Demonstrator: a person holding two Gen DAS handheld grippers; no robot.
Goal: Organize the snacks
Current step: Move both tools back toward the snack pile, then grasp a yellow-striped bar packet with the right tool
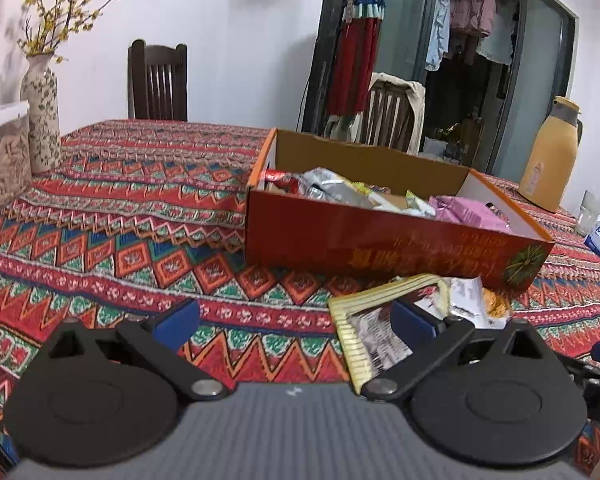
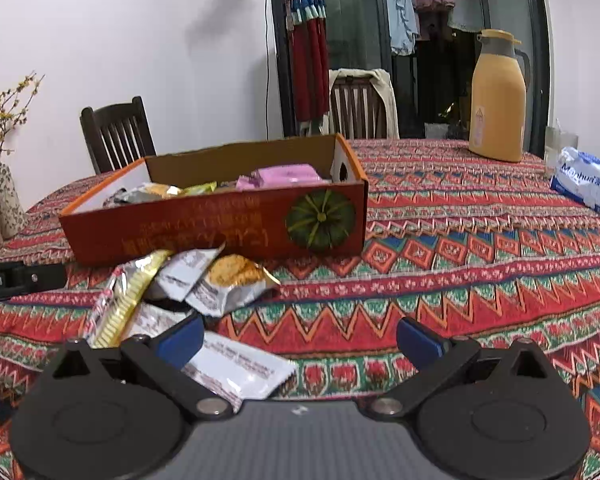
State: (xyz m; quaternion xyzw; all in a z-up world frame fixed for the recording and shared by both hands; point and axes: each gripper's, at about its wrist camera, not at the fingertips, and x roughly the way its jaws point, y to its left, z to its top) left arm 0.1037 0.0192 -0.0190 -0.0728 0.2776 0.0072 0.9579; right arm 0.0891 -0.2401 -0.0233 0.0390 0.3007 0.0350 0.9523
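An open orange cardboard box (image 1: 380, 240) (image 2: 204, 232) with a pumpkin picture stands on the patterned tablecloth and holds several snack packets, among them a pink one (image 1: 466, 208) (image 2: 288, 174) and silver ones (image 1: 332, 188). Loose snack packets lie in front of the box: a yellow-striped one (image 1: 352, 336) (image 2: 120, 304), a silver one with a biscuit picture (image 2: 228, 284) (image 1: 488, 300) and a white one (image 2: 240, 364). My left gripper (image 1: 296, 322) is open and empty, its right finger over the yellow-striped packet. My right gripper (image 2: 300, 340) is open and empty, its left finger beside the white packet.
A flowered vase (image 1: 40, 112) and a clear jar (image 1: 0, 160) stand at the far left. A yellow thermos jug (image 2: 496, 96) (image 1: 548, 156) and a blue-white tissue pack (image 2: 584, 180) are at the far right. Chairs (image 1: 158, 80) stand behind the table.
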